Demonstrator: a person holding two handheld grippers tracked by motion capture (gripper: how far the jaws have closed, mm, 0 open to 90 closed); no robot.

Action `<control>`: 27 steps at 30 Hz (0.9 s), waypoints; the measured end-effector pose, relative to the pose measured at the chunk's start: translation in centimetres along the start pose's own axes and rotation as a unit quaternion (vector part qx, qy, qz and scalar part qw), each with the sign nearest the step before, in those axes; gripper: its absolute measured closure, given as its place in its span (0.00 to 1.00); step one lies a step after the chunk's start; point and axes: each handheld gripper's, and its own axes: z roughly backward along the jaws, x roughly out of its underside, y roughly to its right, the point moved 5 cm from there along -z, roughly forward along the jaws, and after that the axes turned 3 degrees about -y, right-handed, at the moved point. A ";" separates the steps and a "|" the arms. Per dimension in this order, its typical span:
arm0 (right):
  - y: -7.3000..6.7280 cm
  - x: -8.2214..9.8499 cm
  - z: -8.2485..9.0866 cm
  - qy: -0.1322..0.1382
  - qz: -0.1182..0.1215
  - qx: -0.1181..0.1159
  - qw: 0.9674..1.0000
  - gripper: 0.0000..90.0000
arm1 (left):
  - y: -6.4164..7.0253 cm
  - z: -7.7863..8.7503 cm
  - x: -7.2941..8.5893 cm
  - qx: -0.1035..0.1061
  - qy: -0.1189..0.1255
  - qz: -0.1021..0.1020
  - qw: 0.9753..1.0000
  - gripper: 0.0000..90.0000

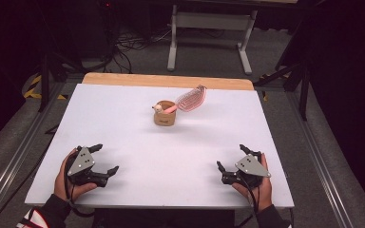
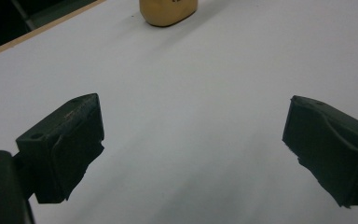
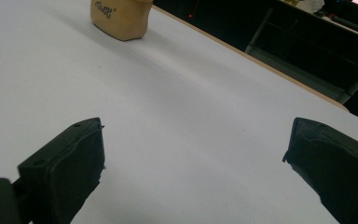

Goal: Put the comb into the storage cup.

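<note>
A small tan cup (image 1: 164,115) stands upright on the white table (image 1: 123,123), past its middle. A pink hairbrush (image 1: 190,99) leans out of the cup to the right, its head in the air. The cup's base is at the top of the left gripper view (image 2: 168,11) and at the top left of the right gripper view (image 3: 120,17). My left gripper (image 1: 105,159) rests near the front left edge, open, with nothing between its jaws. My right gripper (image 1: 231,158) rests near the front right edge, also open and holding nothing.
A wooden strip (image 1: 166,80) runs along the table's far edge. Beyond it stand a white desk frame (image 1: 209,33) and cables on the floor. Metal rails flank the table on both sides.
</note>
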 end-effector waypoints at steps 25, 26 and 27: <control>-0.3 -0.3 0.2 0.007 0.006 0.006 1.000 0.06 | 0.6 -0.2 -0.1 0.006 0.000 -0.007 1.000 0.06; -0.3 -0.3 0.1 0.007 0.005 0.006 1.000 0.06 | 0.6 -0.2 -0.1 0.005 0.000 -0.007 1.000 0.06; -0.3 -0.3 0.1 0.008 0.004 0.004 1.000 0.06 | 0.5 -0.2 -0.1 0.004 0.000 -0.007 1.000 0.06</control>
